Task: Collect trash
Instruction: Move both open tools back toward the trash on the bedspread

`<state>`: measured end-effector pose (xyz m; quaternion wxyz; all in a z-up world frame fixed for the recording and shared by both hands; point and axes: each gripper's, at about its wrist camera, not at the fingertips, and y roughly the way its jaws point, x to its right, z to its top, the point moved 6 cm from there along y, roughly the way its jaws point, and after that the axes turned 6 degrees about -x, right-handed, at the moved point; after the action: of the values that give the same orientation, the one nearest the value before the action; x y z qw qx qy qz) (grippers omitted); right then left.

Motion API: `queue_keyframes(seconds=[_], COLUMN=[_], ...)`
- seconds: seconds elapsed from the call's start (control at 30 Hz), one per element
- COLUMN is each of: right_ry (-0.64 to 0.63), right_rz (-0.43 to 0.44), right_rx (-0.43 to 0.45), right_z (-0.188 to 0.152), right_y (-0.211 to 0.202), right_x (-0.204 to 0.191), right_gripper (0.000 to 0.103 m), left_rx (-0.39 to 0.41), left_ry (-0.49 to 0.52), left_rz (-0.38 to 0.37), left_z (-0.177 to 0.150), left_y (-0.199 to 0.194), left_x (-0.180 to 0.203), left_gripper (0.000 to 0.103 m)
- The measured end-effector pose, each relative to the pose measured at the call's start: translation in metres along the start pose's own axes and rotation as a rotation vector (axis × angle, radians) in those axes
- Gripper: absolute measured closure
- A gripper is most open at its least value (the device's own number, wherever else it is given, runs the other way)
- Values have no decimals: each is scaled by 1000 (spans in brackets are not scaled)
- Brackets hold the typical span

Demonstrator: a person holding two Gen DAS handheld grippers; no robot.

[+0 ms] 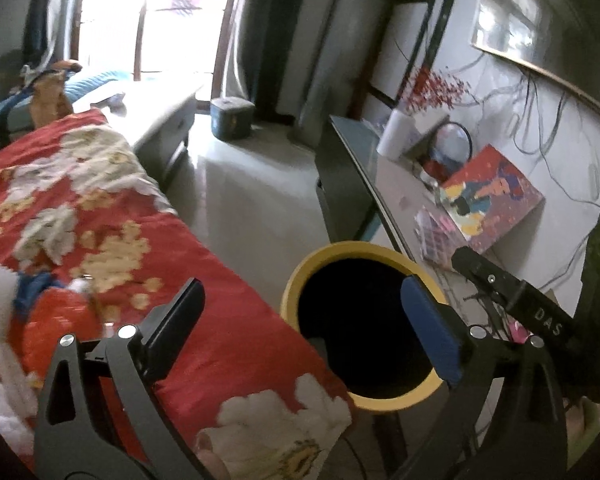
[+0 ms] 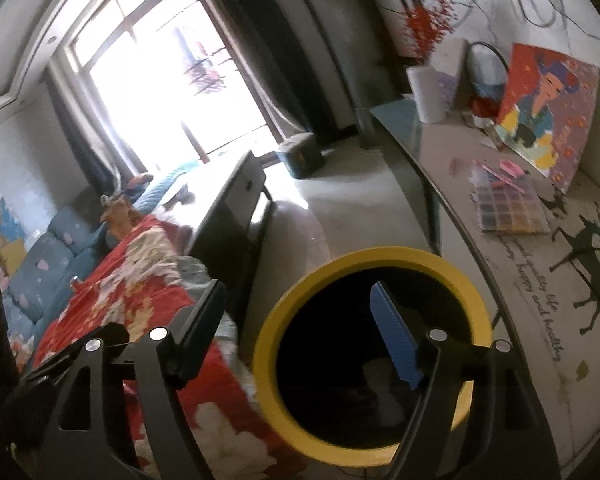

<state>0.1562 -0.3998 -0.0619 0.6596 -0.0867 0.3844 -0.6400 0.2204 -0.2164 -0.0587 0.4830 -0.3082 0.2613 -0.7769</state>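
One yellow-rimmed bin [image 2: 370, 258] stands between one bed [image 2: 148, 280] and one table [image 2: 500, 264]. Beyond the bin on the table: one painted canvas [image 2: 548, 108], one compartment box of beads [image 2: 508, 206], one white paper roll [image 2: 428, 94], one round mirror [image 2: 486, 66]. One dark storage box [image 2: 300, 156] sits on the floor beyond the bin.

The bin [image 2: 364, 356] stands on the floor [image 2: 340, 208] between the bed [image 2: 148, 280] on its left and the desk [image 2: 540, 280] on its right. On the desk, a compartment box [image 2: 508, 206] lies before a picture [image 2: 548, 108] leaning on the wall, with a paper roll [image 2: 428, 94] farther back. Behind the bed sits a cabinet [image 2: 236, 208], a small case [image 2: 300, 158] beyond it near the window [image 2: 168, 80].
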Motion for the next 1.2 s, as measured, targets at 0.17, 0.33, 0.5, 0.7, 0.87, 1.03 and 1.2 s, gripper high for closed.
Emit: queue_keyframes(seconds=[0.17,0.33,0.5,0.7,0.87,1.03,1.2], right_ry=[-52,-107,-155,-217,-276,-329,-379], right_rz=[36,68,97,135,173,202,225], right_rx=[-5,-17,-28,-55,-88,-115,-142], right_z=[-5,-13,-22,-36,-50,-64,-80], right_y=[-4,-8,-10,-8,-4,-1,2], right_x=[-28,-56,-83,-115,-145,-171,-194], right_gripper=[30,30,30,30,30,30,30], left_rx=[49,94,120,141,159,175,183], left_ry=[-22,-51,-83,-126,-163,-199,-245], left_rz=[37,69,100,149,190,223,252], left_z=[2,1,-4,-12,-17,-23,-31], left_y=[-24,-47,-63,-82,-96,-112,-125], left_x=[-16,-36,-55,-83,-105,-126,-150], left_gripper=[13,12,12,12,12,12,12])
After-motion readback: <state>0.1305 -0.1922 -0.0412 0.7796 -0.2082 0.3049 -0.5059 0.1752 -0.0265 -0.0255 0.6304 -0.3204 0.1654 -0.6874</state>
